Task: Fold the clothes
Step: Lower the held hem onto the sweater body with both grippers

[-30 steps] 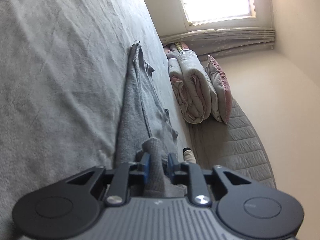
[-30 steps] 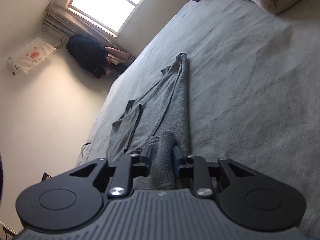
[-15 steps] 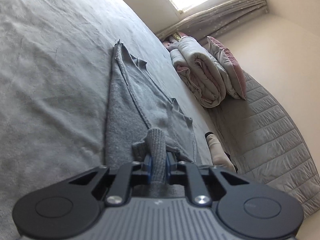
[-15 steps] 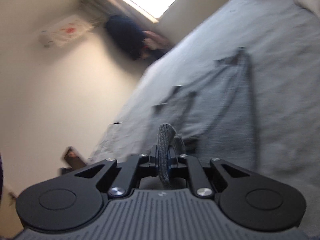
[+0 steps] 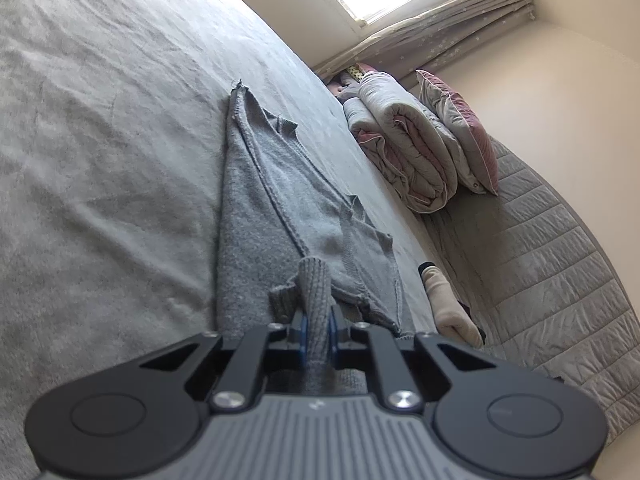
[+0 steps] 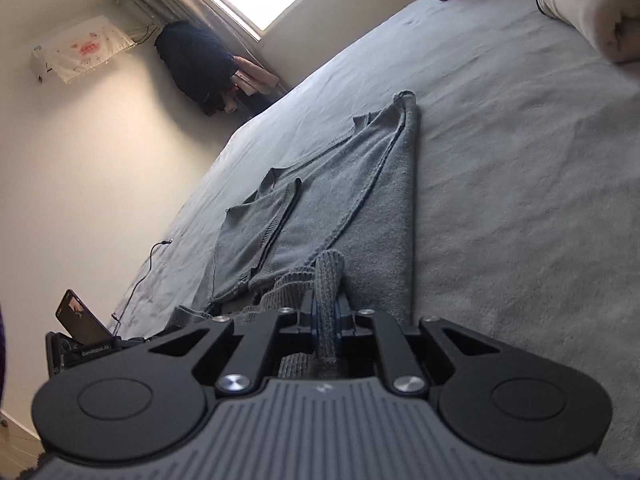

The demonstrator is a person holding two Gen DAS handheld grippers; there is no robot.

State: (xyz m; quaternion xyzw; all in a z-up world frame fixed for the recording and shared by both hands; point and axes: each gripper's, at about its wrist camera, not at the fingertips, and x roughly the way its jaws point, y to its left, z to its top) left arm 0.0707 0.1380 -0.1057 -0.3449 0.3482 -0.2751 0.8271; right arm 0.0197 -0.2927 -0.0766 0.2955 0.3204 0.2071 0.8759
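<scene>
The left gripper (image 5: 316,326) has a matte black body: two broad rounded lobes at either side, each with a shallow circular recess, joined by angular arms with triangular cut-outs. A bright silver screw head sits at the base of each inner arm, and smaller dull screws sit further forward beside the jaws. The jaws carry blue pads on their inner faces. Behind them lies a grey ribbed plate with lengthwise grooves and a small pale mark at its front middle. The right gripper (image 6: 326,322) has the same build: black lobes, silver screws, blue-faced jaws, grey grooved plate.
</scene>
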